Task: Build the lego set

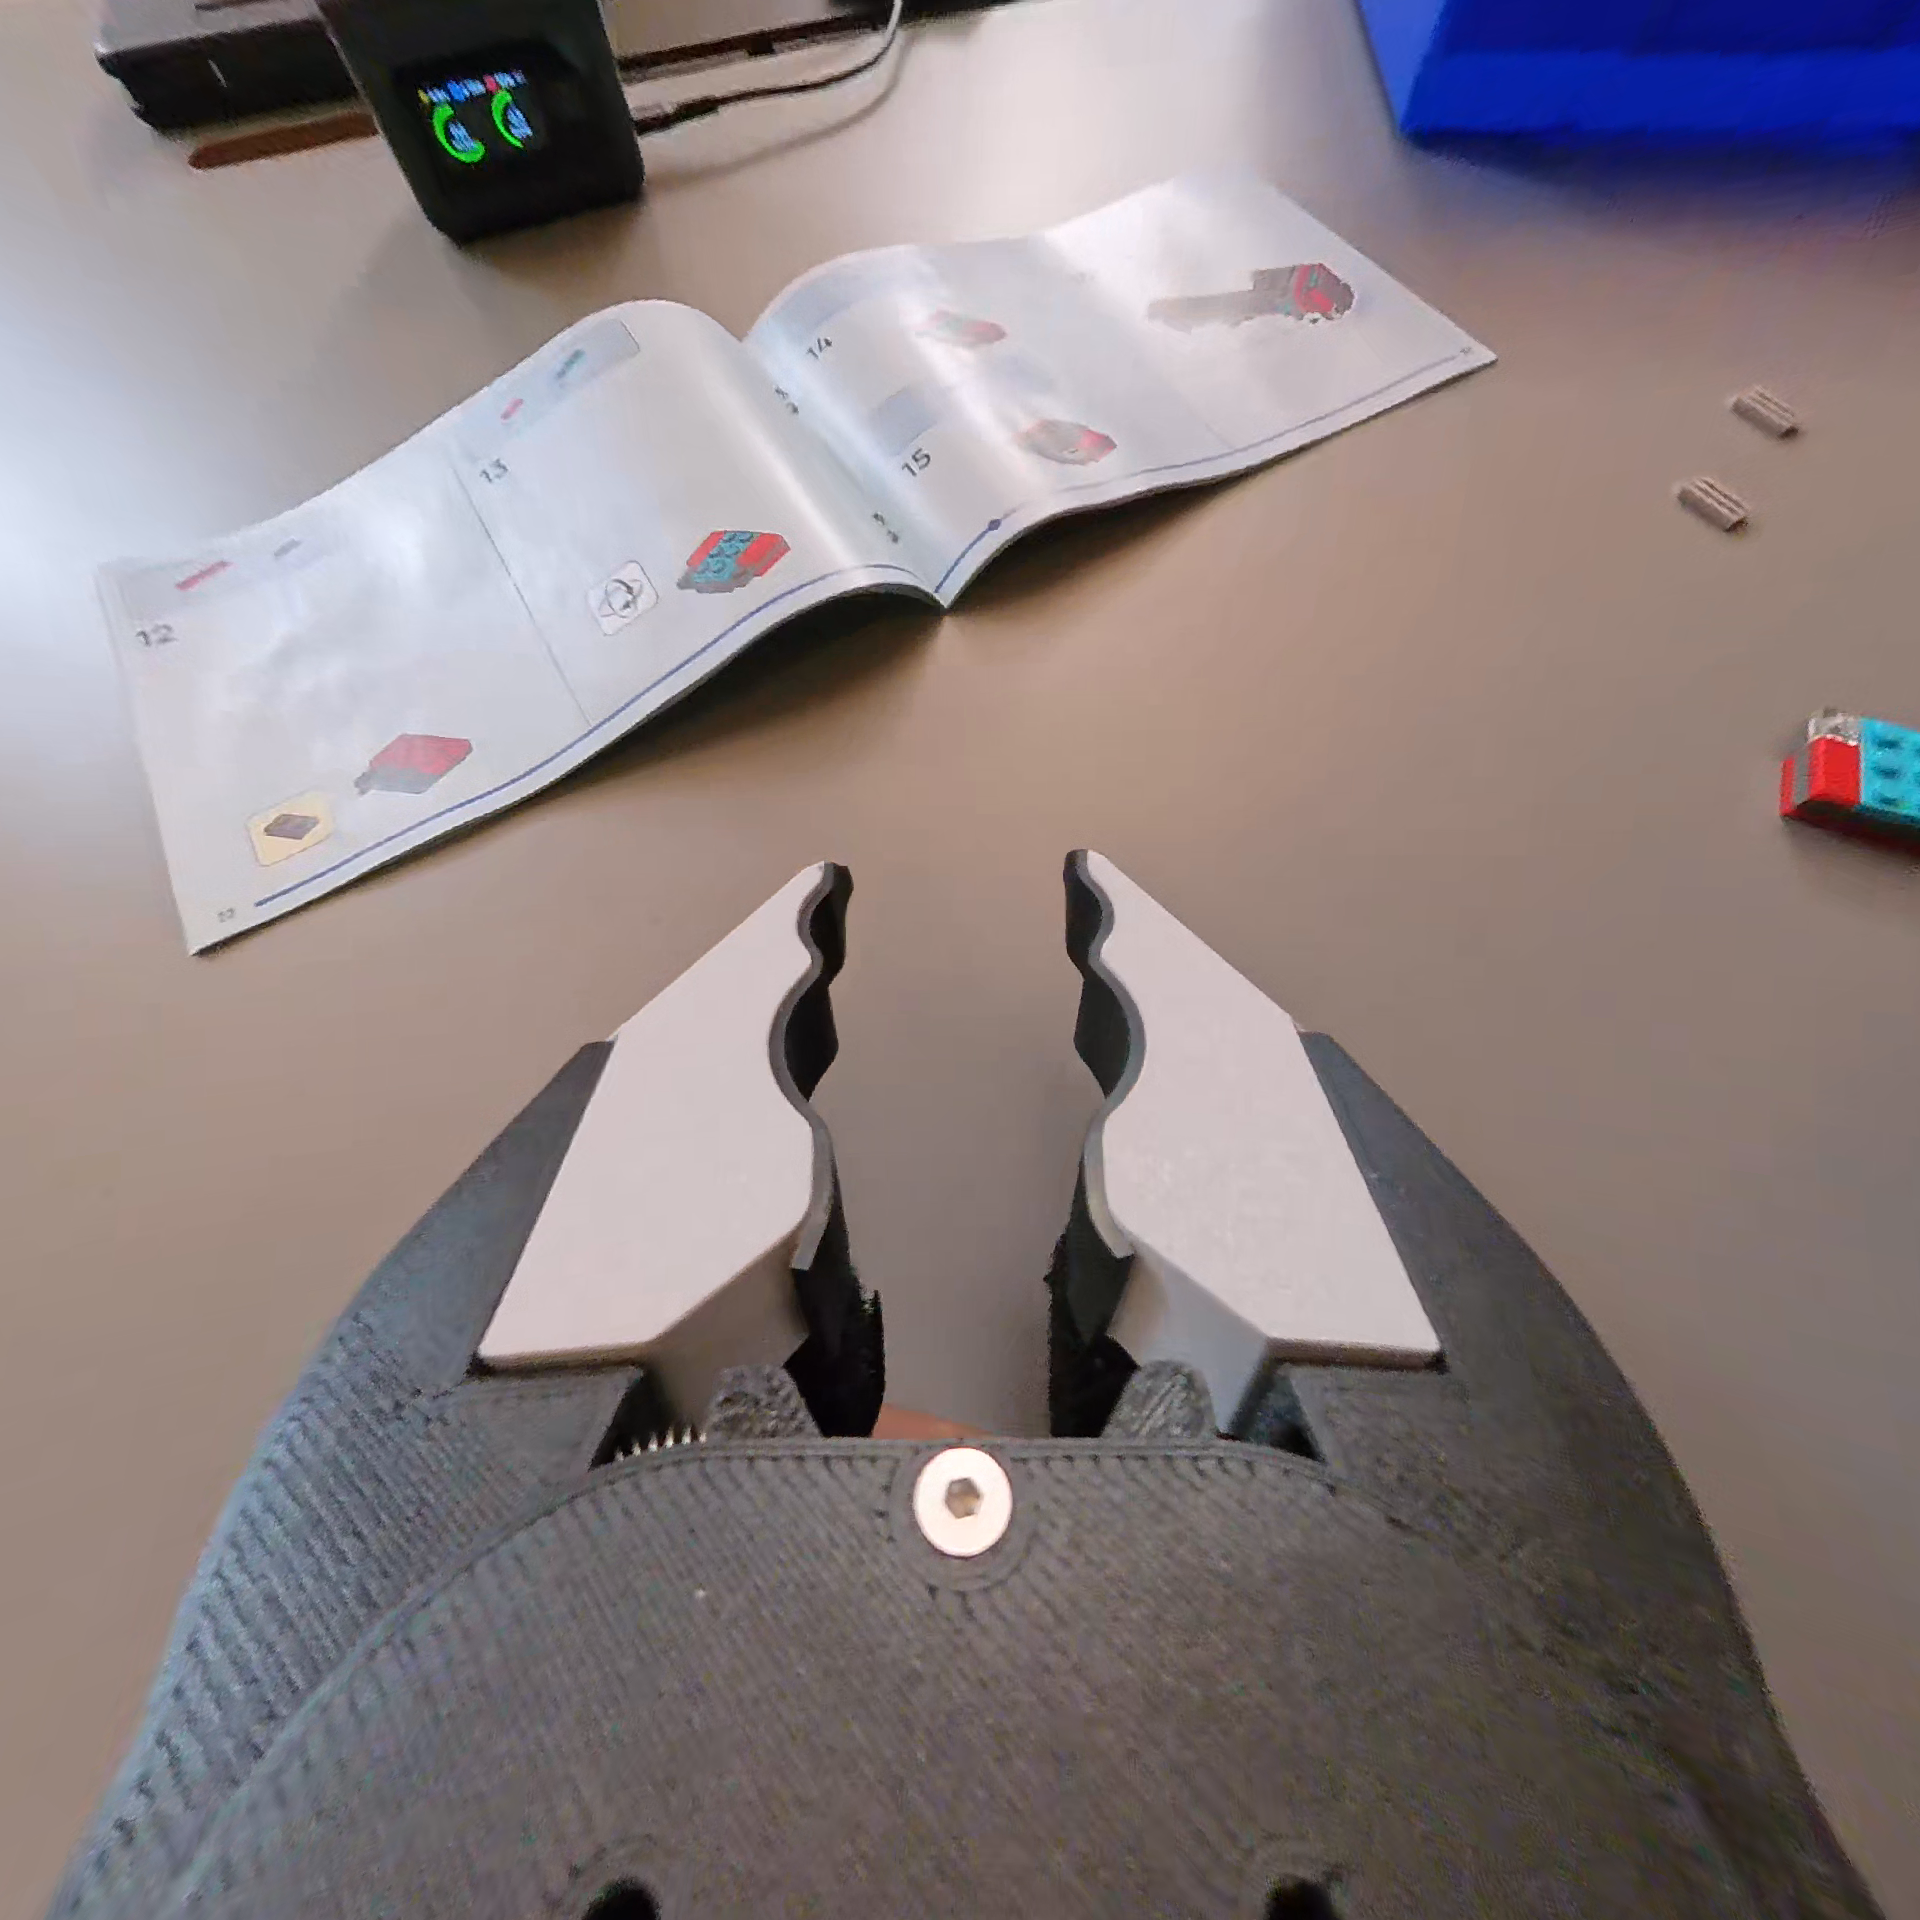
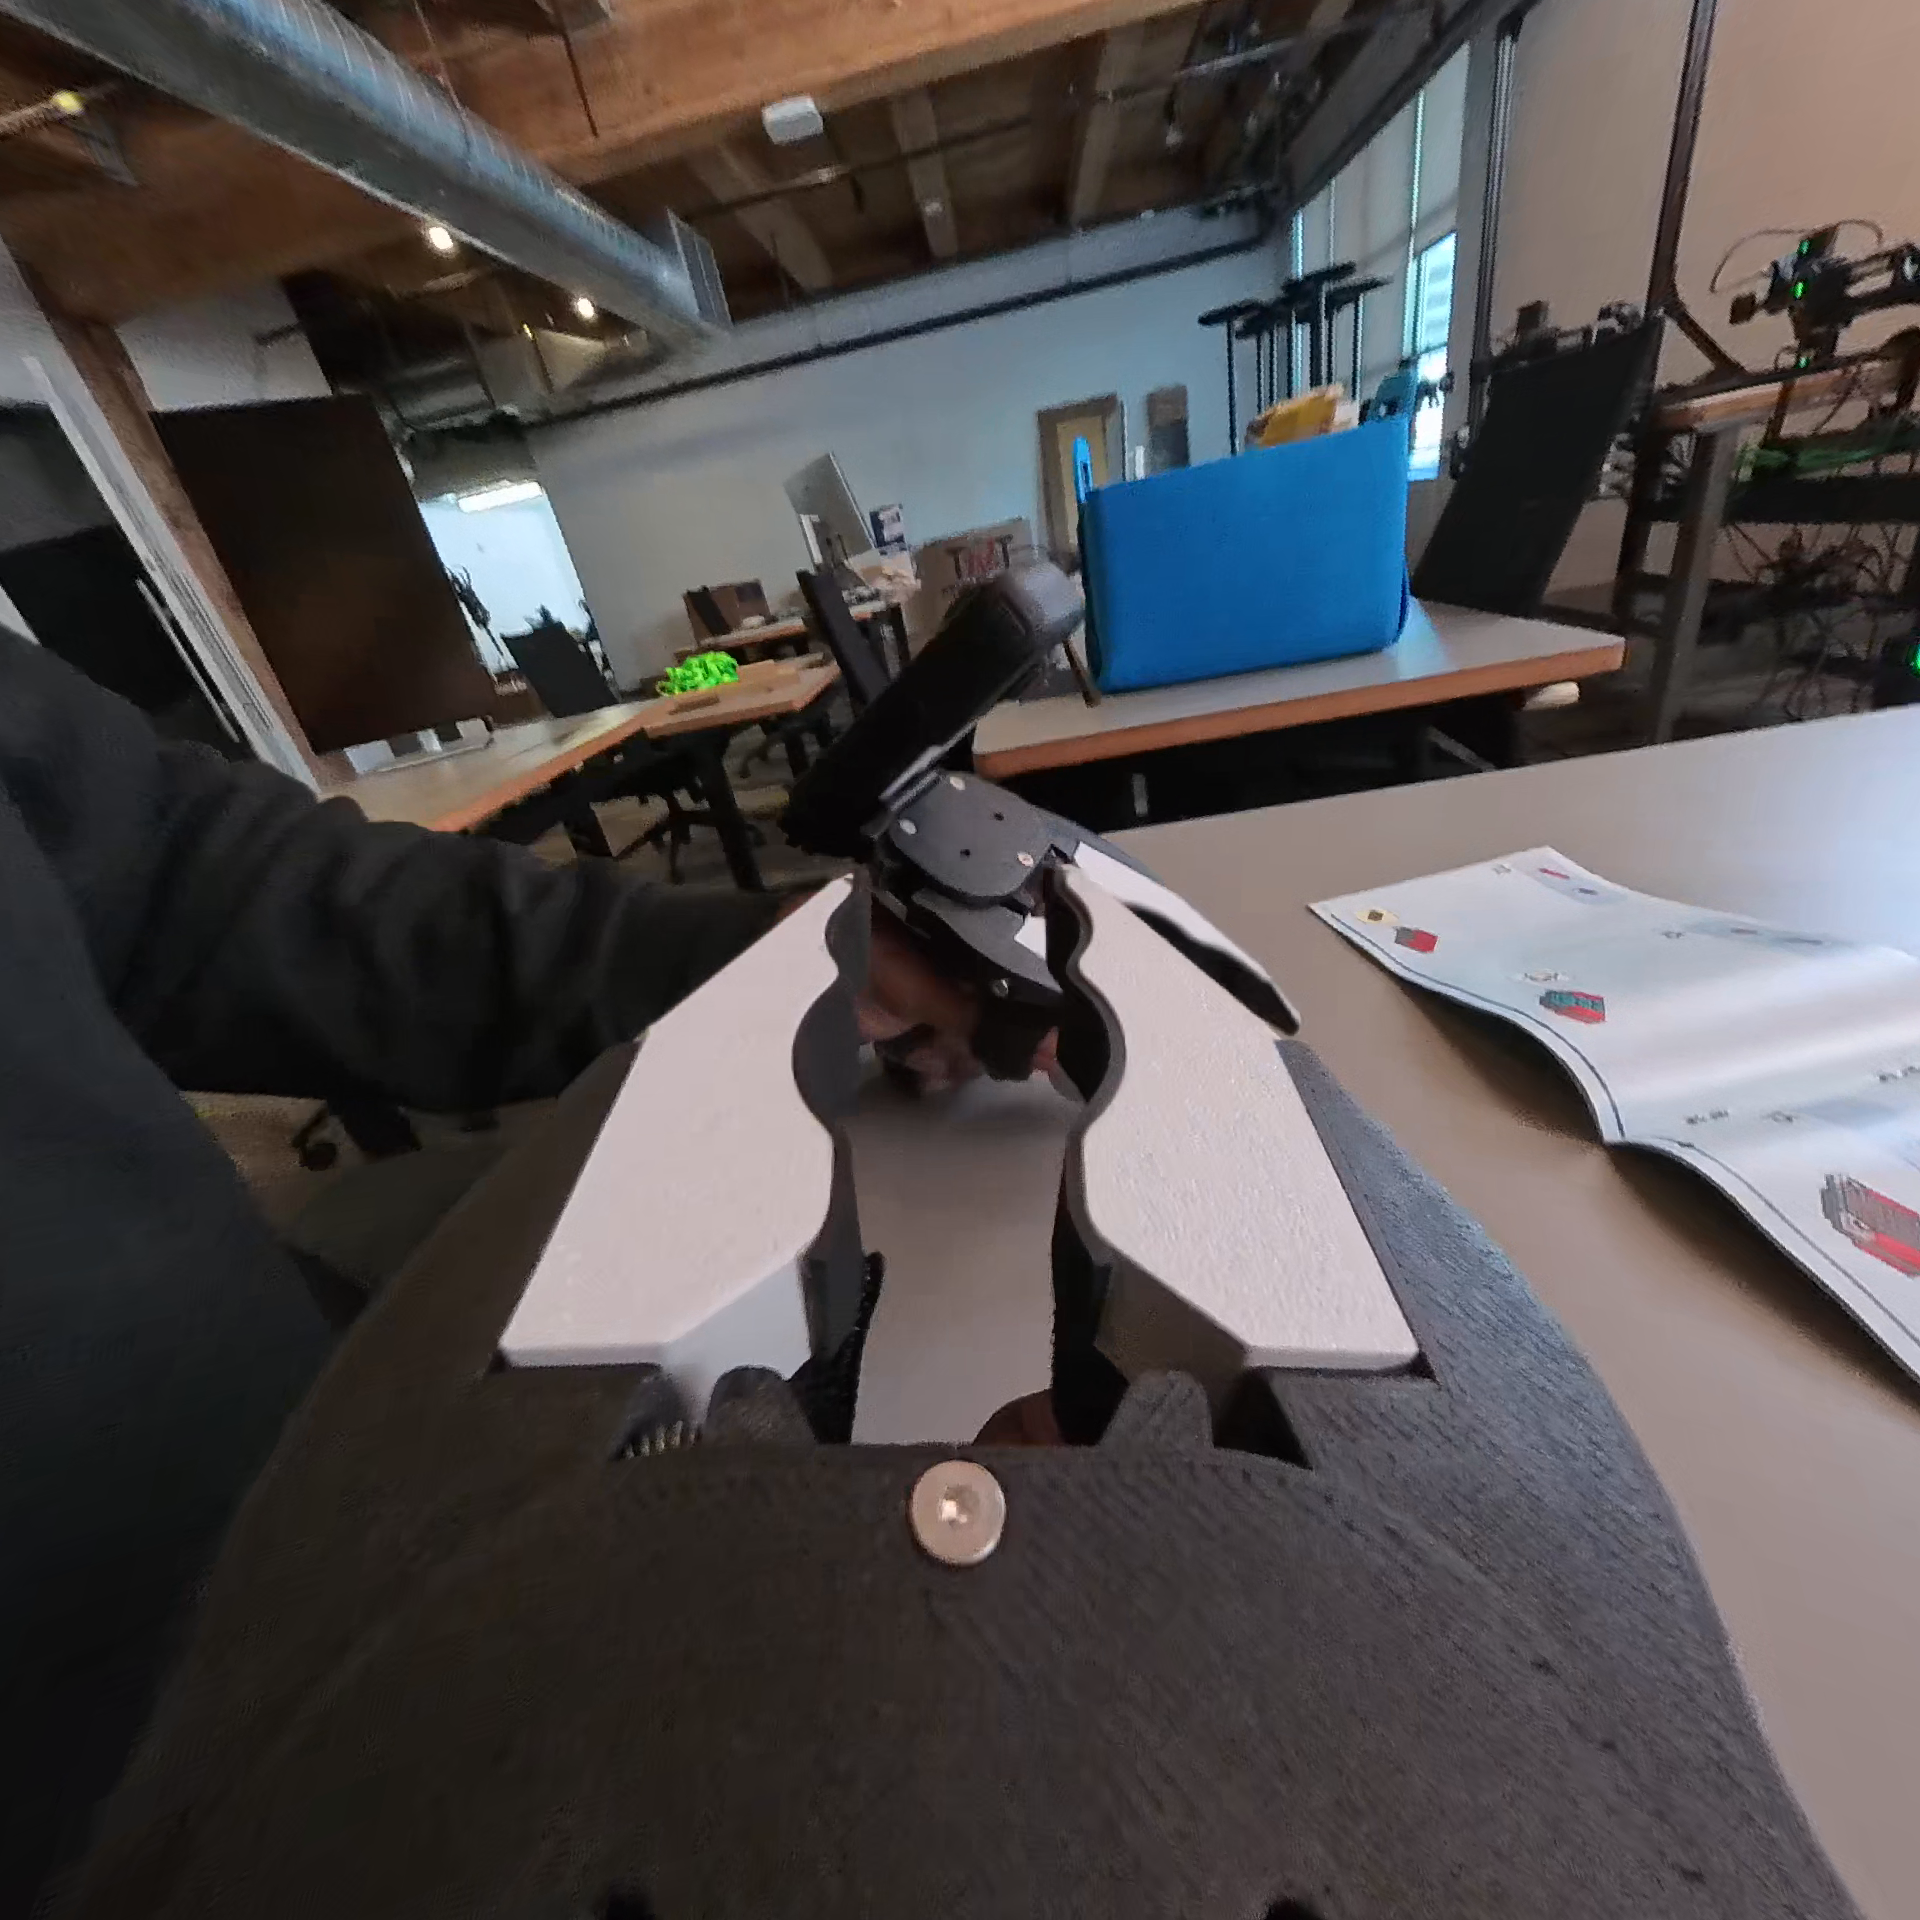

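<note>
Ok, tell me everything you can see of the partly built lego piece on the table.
The partly built lego piece lies flat on the grey table, at the right edge of the left wrist view, partly cut off. It shows a red side, a teal studded top and a small clear or silvery bit at one corner; it looks like plastic. Nothing touches it but the table. The open left claw is well clear.

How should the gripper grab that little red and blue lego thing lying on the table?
The red and blue lego piece lies flat at the right edge of the left wrist view, partly cut off. Probably best to come down from above and close the fingers across its two long sides, which look straight and parallel. The left gripper is open and empty.
</note>
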The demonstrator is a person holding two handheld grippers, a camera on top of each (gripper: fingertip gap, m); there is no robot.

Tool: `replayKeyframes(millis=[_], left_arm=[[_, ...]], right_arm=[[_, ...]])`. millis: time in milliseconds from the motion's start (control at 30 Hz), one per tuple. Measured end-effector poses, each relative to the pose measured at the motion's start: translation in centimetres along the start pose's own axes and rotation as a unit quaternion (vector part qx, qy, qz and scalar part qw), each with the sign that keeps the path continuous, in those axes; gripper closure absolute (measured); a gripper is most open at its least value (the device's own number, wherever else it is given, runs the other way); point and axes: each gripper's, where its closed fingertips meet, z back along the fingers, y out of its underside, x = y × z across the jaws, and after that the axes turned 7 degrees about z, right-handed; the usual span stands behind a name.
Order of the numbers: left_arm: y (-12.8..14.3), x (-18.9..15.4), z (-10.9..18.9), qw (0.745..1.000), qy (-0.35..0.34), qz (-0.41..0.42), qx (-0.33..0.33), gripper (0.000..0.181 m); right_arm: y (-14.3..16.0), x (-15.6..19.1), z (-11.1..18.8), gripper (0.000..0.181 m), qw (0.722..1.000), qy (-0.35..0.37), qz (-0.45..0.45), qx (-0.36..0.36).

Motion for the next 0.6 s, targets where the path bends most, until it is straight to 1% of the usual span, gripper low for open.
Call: replayKeyframes(millis=[133,300,467,600], left_arm=[[0.7,-0.2,-0.6,0.999,-0.009,-0.02,0.026,0.142],[1.2,-0.1,-1.0,0.998,-0.027,-0.04,0.045,0.149],[1.2,0.6,-0.9,0.998,-0.044,-0.023,0.04,0.149],[1.2,0.8,-0.9,0.997,-0.06,-0.028,0.039,0.149]], right_arm=[[-1.3,-1.1,1.4,0.146,0.997,0.002,-0.037,-0.061],[-2.6,-3.2,4.3,0.146,0.992,0.018,-0.066,-0.109],[-3.5,-4.6,5.7,0.146,0.99,0.021,-0.058,-0.129],[-3.5,-5.9,6.3,0.146,0.985,0.025,-0.089,-0.144]])
